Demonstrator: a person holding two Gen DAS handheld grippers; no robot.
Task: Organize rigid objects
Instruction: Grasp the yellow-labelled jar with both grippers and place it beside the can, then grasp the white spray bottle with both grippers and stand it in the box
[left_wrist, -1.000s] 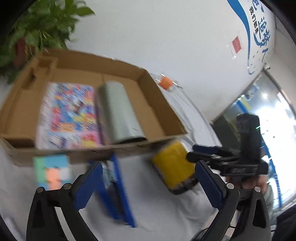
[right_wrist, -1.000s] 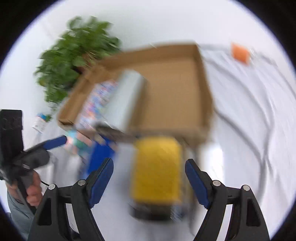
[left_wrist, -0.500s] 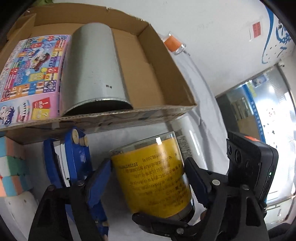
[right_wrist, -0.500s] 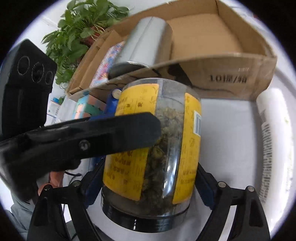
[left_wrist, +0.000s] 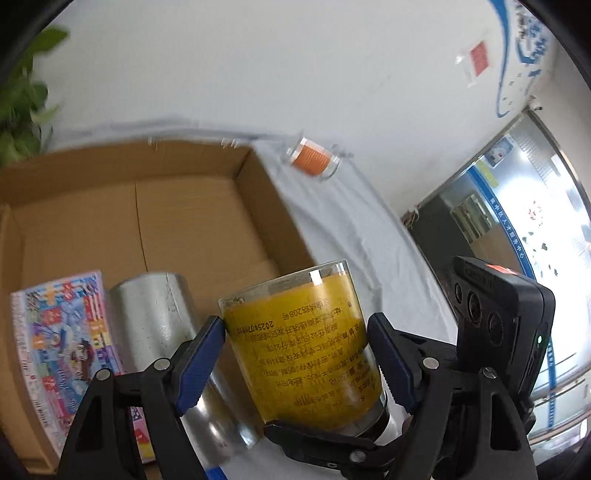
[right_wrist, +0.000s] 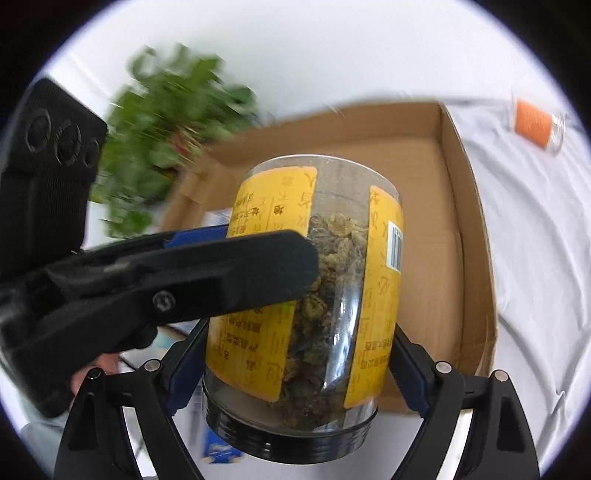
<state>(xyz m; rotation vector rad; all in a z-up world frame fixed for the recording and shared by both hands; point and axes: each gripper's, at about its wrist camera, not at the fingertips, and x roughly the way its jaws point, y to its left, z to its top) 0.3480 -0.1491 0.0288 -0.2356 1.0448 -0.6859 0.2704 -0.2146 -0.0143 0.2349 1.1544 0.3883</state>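
A clear jar with a yellow label (left_wrist: 306, 354) and a black lid, full of dried bits, hangs in the air over the near edge of the cardboard box (left_wrist: 192, 221). My left gripper (left_wrist: 295, 363) is shut on its sides. My right gripper (right_wrist: 291, 373) is also shut on the jar (right_wrist: 303, 295), near the lid end. The jar is upside down, lid toward me. The left gripper's finger (right_wrist: 207, 280) crosses the jar in the right wrist view. The box (right_wrist: 417, 206) holds a silver can (left_wrist: 162, 332) lying on its side and a colourful book (left_wrist: 66, 343).
A small jar with an orange label (left_wrist: 313, 161) lies on the white cloth (left_wrist: 354, 229) beyond the box; it also shows in the right wrist view (right_wrist: 535, 125). A green plant (right_wrist: 166, 122) stands behind the box's left side. A blue object (right_wrist: 218, 448) lies below the jar.
Both grippers closed around the yellow jar and lifted it off the cloth. It now hangs over the box's front edge, next to the silver can.
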